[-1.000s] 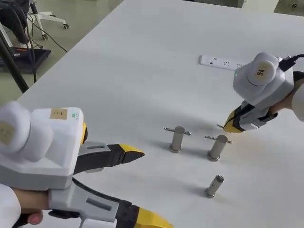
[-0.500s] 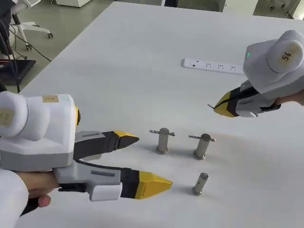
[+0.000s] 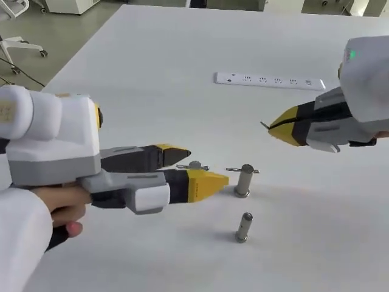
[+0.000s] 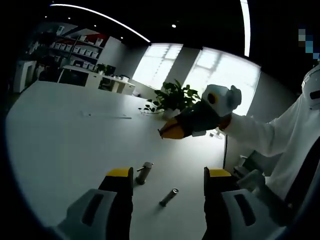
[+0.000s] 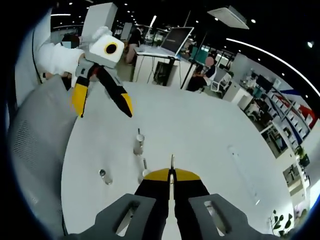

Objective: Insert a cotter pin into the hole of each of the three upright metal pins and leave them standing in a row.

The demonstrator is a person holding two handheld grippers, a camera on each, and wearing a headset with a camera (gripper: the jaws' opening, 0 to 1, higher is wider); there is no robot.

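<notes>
Three upright metal pins stand on the white table (image 3: 152, 67). The middle pin (image 3: 244, 180) carries a cotter pin (image 3: 242, 170) through its head. The left pin (image 3: 194, 165) also carries one and is partly hidden behind my left gripper (image 3: 197, 167), whose open jaws hold nothing. The near pin (image 3: 244, 226) has a bare head. My right gripper (image 3: 270, 129) hovers above and right of the pins, shut on a thin cotter pin (image 5: 172, 162) that pokes out past its tips. The left gripper view looks between its jaws at two pins (image 4: 144, 172) (image 4: 169, 196).
A white power strip (image 3: 267, 80) lies farther back on the table. A person's hand and white sleeve (image 3: 24, 225) hold the left gripper at the near left. Bare tabletop surrounds the pins on all sides.
My left gripper has moved right, up to the left pin and across it in the head view. My right gripper has risen away from the middle pin, still holding its cotter pin. The head camera shifted.
</notes>
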